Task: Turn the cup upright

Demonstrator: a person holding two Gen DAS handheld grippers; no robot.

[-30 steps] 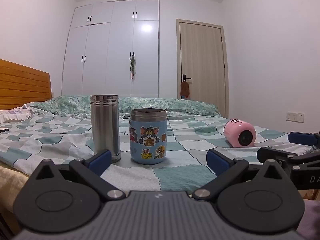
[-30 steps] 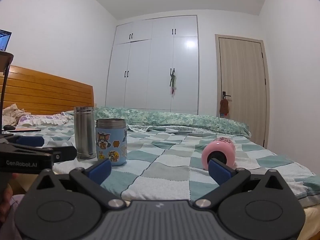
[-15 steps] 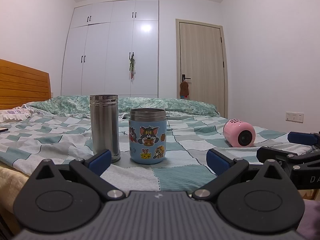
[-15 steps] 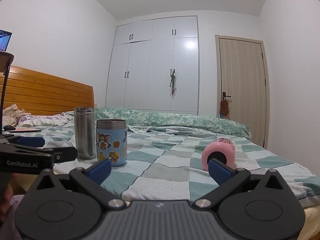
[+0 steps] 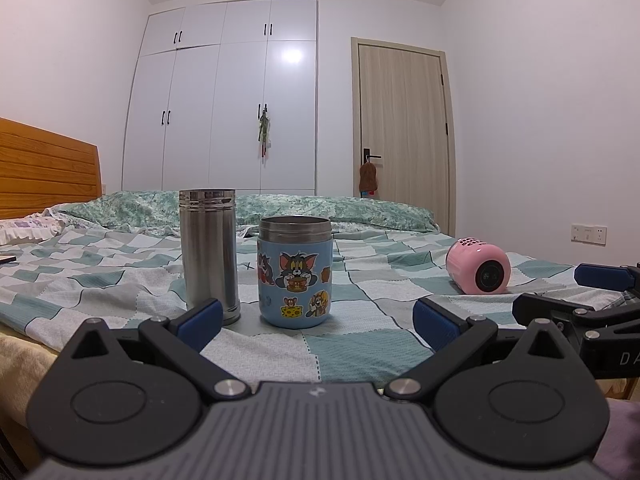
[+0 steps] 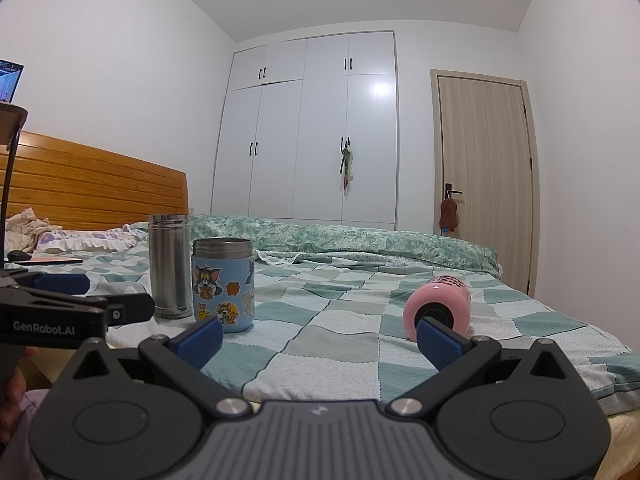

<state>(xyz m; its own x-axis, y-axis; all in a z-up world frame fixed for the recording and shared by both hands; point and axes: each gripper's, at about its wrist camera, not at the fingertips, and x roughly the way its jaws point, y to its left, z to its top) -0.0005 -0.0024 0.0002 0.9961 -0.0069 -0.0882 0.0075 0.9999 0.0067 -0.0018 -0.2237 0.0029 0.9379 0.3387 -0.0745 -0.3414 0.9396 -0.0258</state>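
A pink cup (image 5: 478,260) lies on its side on the checked bedspread, its base toward the cameras; it also shows in the right wrist view (image 6: 438,307). My left gripper (image 5: 318,322) is open and empty, low at the bed's near edge, in front of the blue cartoon cup (image 5: 295,277). My right gripper (image 6: 319,336) is open and empty, its right finger pad (image 6: 438,342) just in front of the pink cup's base. Each gripper shows in the other's view: the right one (image 5: 592,292) and the left one (image 6: 68,300).
A steel flask (image 5: 208,257) and the blue cartoon cup stand upright side by side left of the pink cup. A green quilt (image 5: 280,208) is bunched at the far side. A wooden headboard (image 6: 92,188) is at left, a wardrobe and a door behind.
Both views have barely shifted. The cups and flask have not moved. Both grippers stay open.
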